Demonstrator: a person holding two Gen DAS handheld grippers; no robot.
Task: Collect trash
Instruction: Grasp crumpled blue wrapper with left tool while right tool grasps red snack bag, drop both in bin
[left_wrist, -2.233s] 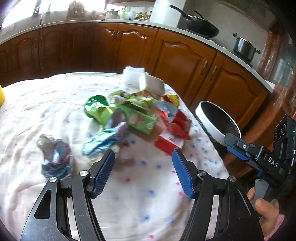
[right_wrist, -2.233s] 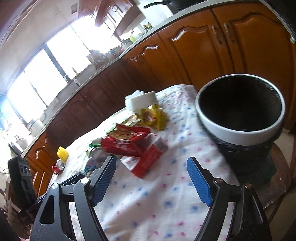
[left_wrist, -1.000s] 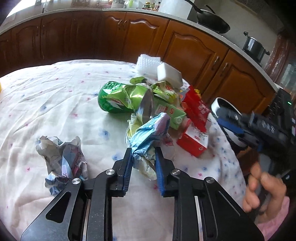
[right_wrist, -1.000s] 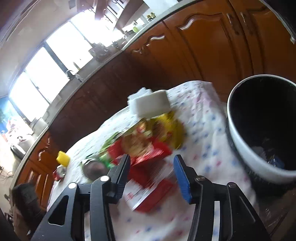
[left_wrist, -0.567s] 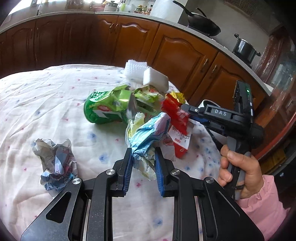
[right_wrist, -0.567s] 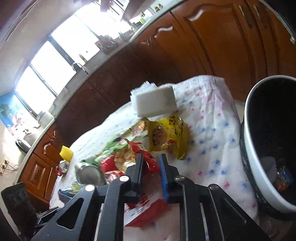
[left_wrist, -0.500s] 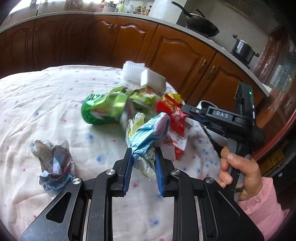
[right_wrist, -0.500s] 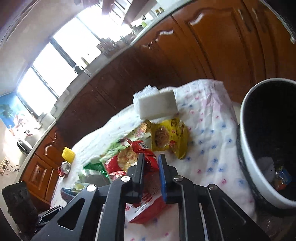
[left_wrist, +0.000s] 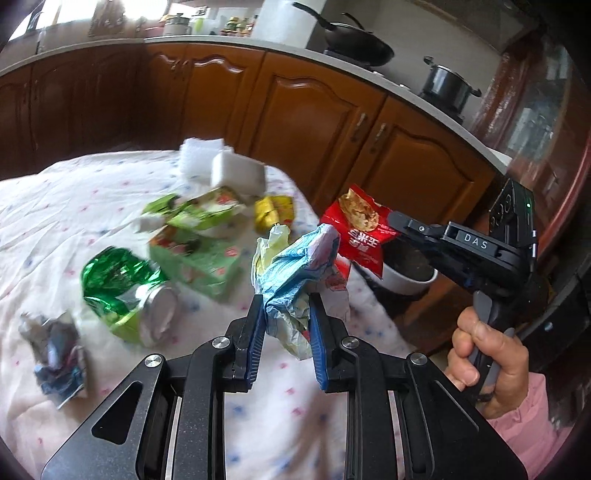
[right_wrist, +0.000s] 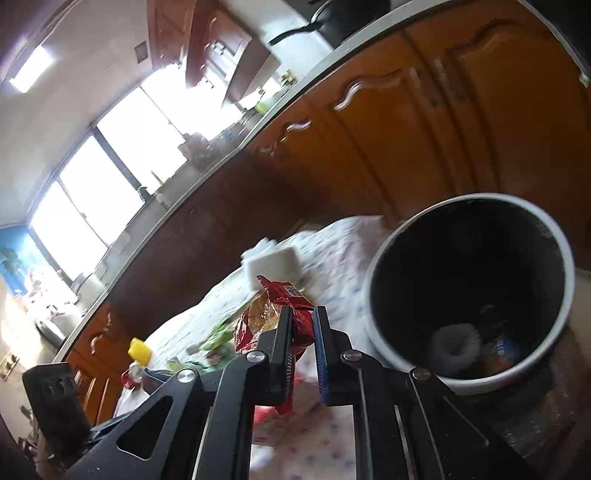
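Observation:
My left gripper (left_wrist: 286, 310) is shut on a crumpled blue and white wrapper (left_wrist: 295, 269) and holds it above the table. My right gripper (right_wrist: 301, 325) is shut on a red snack bag (right_wrist: 273, 317), lifted off the table; the bag also shows in the left wrist view (left_wrist: 360, 230). The white-rimmed black trash bin (right_wrist: 532, 373) stands off the table's right edge, right of the red bag, with some trash at its bottom. In the left wrist view the bin (left_wrist: 406, 280) is partly hidden behind the right gripper (left_wrist: 397, 218).
On the floral tablecloth (left_wrist: 74, 192) lie a green foil bag (left_wrist: 122, 284), a green carton (left_wrist: 195, 254), a yellow packet (left_wrist: 275, 210), a crumpled grey-blue wrapper (left_wrist: 55, 354) and white sponges (left_wrist: 236, 171). Wooden cabinets (left_wrist: 314, 114) run behind.
Both grippers closed on their trash and rose. The right gripper has lifted the red bag off the table and swung it toward the bin. The left still holds the blue wrapper.

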